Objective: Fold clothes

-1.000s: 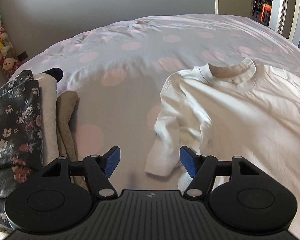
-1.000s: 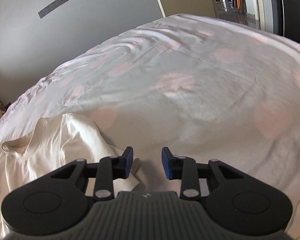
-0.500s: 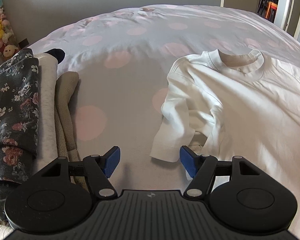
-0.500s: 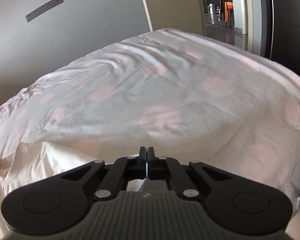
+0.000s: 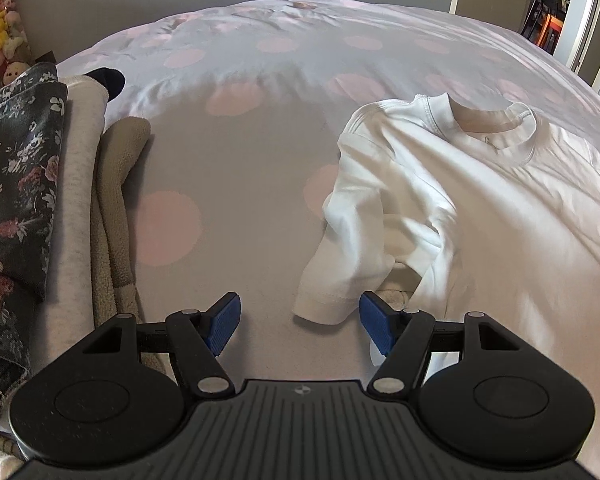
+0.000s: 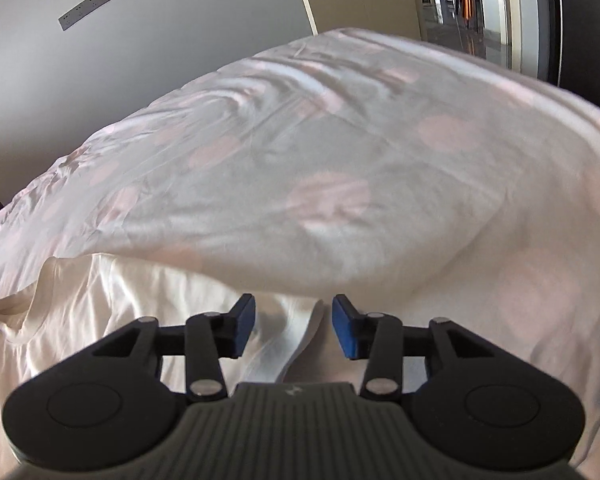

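Observation:
A white long-sleeved shirt (image 5: pixel 480 200) lies on the bed, collar (image 5: pixel 496 128) toward the far side. Its left sleeve is crumpled, with the cuff (image 5: pixel 328 300) lying just ahead of my left gripper (image 5: pixel 300 326). The left gripper is open and empty, low over the bedcover. In the right wrist view the shirt (image 6: pixel 100 308) spreads to the left, and a fold of its right sleeve (image 6: pixel 288 344) lies between the open fingers of my right gripper (image 6: pixel 294 326). The right gripper holds nothing.
The bedcover (image 5: pixel 260 140) is pale grey with pink dots. A stack of folded clothes (image 5: pixel 40 200) with a dark floral piece on top lies at the left. Plush toys (image 5: pixel 0 32) stand by the far left wall. A doorway (image 6: pixel 480 12) opens at the right.
My right gripper shut half a second ago and has opened again over the sleeve fold. My left gripper stayed open and drew slightly closer to the cuff.

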